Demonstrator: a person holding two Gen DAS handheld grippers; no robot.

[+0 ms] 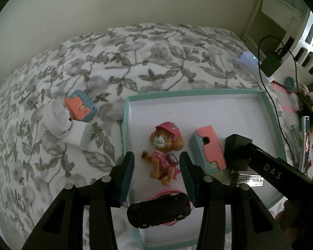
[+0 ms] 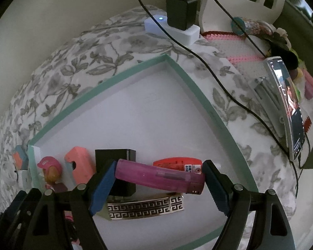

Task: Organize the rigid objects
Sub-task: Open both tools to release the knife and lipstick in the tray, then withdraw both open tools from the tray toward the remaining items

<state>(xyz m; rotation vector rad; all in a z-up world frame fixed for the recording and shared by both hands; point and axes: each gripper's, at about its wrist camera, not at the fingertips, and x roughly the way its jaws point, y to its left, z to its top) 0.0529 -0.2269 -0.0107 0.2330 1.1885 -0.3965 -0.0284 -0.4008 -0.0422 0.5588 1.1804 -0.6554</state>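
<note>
Shallow teal-rimmed tray (image 1: pixel 274 112) sits on the floral bed (image 1: pixel 114 58) as the collection spot. Already in it: pup figure (image 1: pixel 165 152), coral block (image 1: pixel 210 148), black cube (image 1: pixel 237 152), black toy car (image 1: pixel 158 210), patterned metal clip (image 2: pixel 146 208), red lighter (image 2: pixel 177 163).

Right gripper (image 2: pixel 158 179) holds a purple lighter (image 2: pixel 159 177) lengthwise between its fingers, just above the tray floor, probably to lay it beside the red one.

Left gripper (image 1: pixel 157 175) has fingers spread, empty, straddling the pup figure.

Still outside at 9 o'clock of the tray: a second coral block (image 1: pixel 80 108) and white earbud case (image 1: pixel 66 125), likely next.
</note>
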